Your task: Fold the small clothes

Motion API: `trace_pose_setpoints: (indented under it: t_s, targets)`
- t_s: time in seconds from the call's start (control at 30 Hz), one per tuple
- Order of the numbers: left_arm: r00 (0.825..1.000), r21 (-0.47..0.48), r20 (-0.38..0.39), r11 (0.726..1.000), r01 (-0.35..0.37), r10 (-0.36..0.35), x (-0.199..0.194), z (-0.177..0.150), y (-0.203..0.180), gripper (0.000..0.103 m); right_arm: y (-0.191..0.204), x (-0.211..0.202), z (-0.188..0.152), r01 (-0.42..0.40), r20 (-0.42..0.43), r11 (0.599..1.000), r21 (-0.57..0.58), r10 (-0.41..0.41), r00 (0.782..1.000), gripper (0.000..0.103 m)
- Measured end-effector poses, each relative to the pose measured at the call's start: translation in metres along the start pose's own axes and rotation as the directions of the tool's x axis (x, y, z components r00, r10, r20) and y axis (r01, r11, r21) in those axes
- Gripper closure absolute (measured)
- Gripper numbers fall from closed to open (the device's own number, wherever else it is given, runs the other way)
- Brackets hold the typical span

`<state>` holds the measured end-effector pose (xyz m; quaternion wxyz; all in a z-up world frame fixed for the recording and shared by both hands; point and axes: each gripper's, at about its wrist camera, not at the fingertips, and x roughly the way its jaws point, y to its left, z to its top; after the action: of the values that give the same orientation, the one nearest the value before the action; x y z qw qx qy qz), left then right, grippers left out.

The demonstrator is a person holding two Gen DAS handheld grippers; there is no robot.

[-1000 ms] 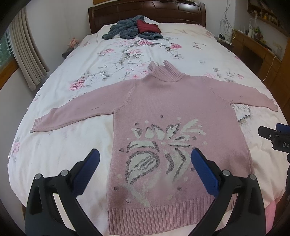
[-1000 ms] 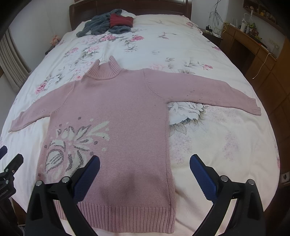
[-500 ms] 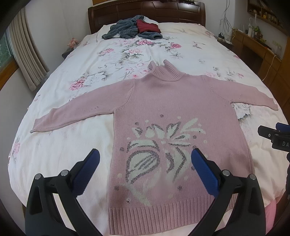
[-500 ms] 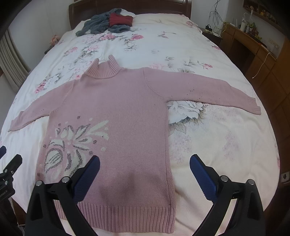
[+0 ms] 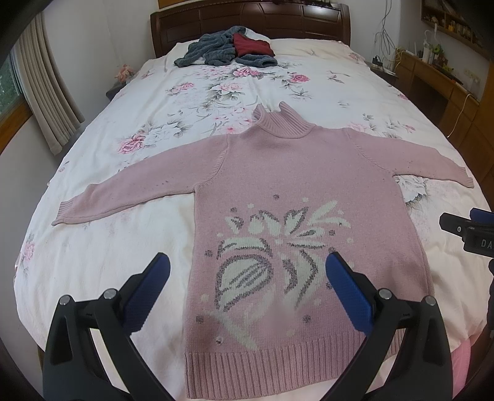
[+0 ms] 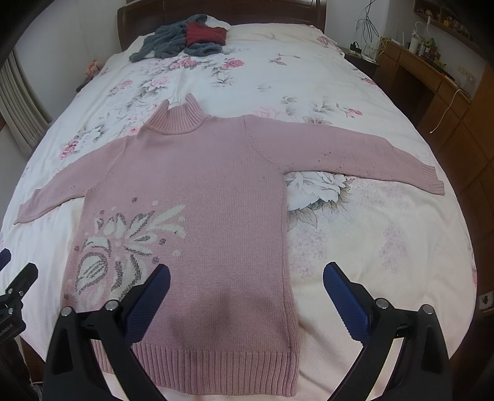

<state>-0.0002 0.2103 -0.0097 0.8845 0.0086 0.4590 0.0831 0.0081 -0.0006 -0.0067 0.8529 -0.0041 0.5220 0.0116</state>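
Observation:
A pink knit turtleneck sweater [image 5: 296,191] [image 6: 203,191] with a white and grey flower motif lies flat, front up, on the floral bedsheet [image 5: 129,246], both sleeves spread sideways. My left gripper [image 5: 247,271] hovers open above the lower hem area, over the flower motif, holding nothing. Wide open too, my right gripper [image 6: 247,277] hangs over the sweater's lower right side seam and the bare sheet beside it. The right gripper's body shows at the right edge of the left wrist view, and the left gripper's body at the left edge of the right wrist view.
A heap of grey and dark red clothes [image 5: 228,49] [image 6: 185,38] lies near the wooden headboard [image 5: 247,18]. A wooden desk with clutter and cables [image 6: 432,61] runs along the right of the bed. Curtains [image 5: 46,92] hang at the left.
The right gripper has drifted slightly, so the sweater sits a little further left in its view. The left gripper is almost still. Both stay open.

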Motion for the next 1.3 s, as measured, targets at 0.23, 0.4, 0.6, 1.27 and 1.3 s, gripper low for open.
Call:
trace_pose_setpoints:
  t_s: [0.23, 0.4, 0.6, 1.27, 1.3]
  targets:
    - [1.000, 0.001, 0.001, 1.000, -0.001, 0.001, 0.000, 0.000, 0.000, 0.003, 0.000, 0.000, 0.000, 0.001, 0.000, 1.000, 0.000, -0.001, 1.000, 0.004]
    - [1.000, -0.001, 0.000, 1.000, 0.001, -0.001, 0.000, -0.001, 0.001, 0.003, 0.000, 0.000, 0.000, 0.000, 0.000, 1.000, 0.000, 0.000, 1.000, 0.004]
    - [1.000, -0.001, 0.007, 1.000, 0.001, -0.001, -0.001, -0.002, 0.000, 0.003, 0.001, 0.000, 0.000, 0.001, 0.000, 1.000, 0.000, -0.001, 1.000, 0.004]
    - [0.999, 0.013, -0.007, 0.999, 0.052, -0.052, 0.080, 0.087, -0.069, 0.003, -0.225, 0.067, 0.077, 0.044, -0.038, 0.940, 0.338, -0.033, 0.999, 0.004]
    - [0.998, 0.021, -0.003, 0.998, 0.057, -0.057, 0.089, 0.098, -0.082, 0.003, -0.258, 0.076, 0.085, 0.053, -0.043, 0.922, 0.384, -0.040, 0.998, 0.004]
